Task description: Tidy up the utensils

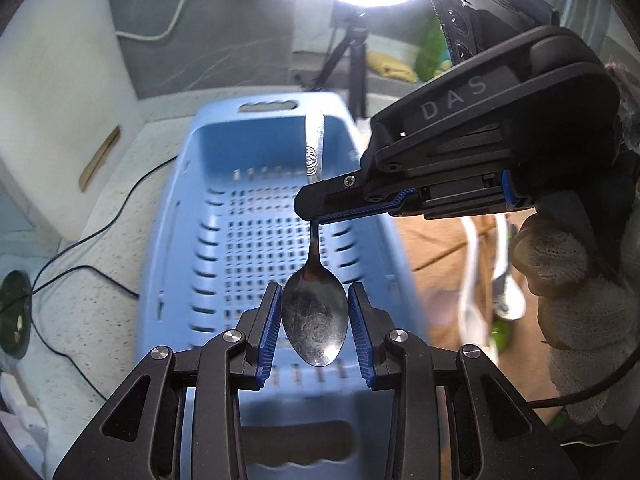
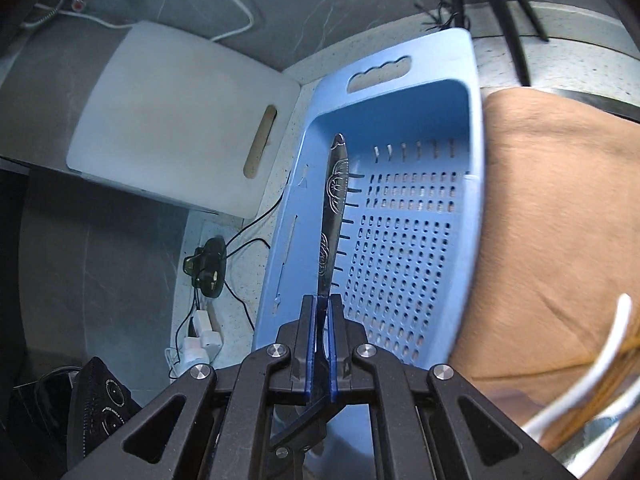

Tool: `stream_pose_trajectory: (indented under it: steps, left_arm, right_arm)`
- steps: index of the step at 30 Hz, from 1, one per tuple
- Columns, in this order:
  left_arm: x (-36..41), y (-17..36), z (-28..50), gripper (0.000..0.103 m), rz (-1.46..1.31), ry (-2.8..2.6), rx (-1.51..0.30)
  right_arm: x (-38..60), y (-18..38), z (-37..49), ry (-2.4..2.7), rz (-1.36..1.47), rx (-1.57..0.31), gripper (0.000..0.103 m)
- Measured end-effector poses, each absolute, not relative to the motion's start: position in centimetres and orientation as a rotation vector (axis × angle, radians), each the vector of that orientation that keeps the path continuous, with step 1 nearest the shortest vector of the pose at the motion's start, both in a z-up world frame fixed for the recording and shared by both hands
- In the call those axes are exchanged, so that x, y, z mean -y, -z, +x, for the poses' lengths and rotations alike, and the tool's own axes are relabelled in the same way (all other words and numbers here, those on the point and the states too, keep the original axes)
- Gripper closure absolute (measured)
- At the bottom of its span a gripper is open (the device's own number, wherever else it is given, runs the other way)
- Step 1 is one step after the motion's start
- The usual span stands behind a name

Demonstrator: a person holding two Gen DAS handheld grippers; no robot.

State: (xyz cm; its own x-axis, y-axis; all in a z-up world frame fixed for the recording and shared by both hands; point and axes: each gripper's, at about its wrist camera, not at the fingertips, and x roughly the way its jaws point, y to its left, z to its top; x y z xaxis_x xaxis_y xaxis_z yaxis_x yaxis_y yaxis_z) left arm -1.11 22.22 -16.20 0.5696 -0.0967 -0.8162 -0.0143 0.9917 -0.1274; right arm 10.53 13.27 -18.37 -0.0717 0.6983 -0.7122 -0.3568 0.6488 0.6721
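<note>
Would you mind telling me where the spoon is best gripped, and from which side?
Grip the spoon on its flat, narrow handle, from the side, pads on its two faces. The right gripper pinches it there already. The bowl is rounded and slippery; the left gripper clamps its edges, a less secure hold.

The spoon (image 1: 314, 312) hangs above the basket (image 1: 176, 240), bowl between the left gripper's (image 1: 314, 332) fingers, handle clamped in the right gripper (image 2: 319, 344). The cutting board (image 2: 176, 120) stands left of the basket; the cloth (image 2: 560, 220) lies to its right.
</note>
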Motion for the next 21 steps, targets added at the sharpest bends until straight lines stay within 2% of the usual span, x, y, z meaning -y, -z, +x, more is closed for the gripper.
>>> stream_pose_trajectory:
  steps: [11,17,21]
  left_arm:
    - [-24.9,18.1,1.0,0.071,-0.124,-0.026,-1.045]
    - [-25.5,17.9,1.2,0.071,-0.105,-0.059,-1.048]
    - [-25.8,17.1,0.5,0.071,-0.110,-0.078,-1.027]
  right_arm:
    - [-17.1,21.2,12.3,-0.911,0.305,-1.460,0.097]
    - [-17.9,21.5,12.4,-0.917,0.258,-1.451,0.094]
    - [-17.3,20.8,12.1,-0.905,0.219,-1.421,0.087]
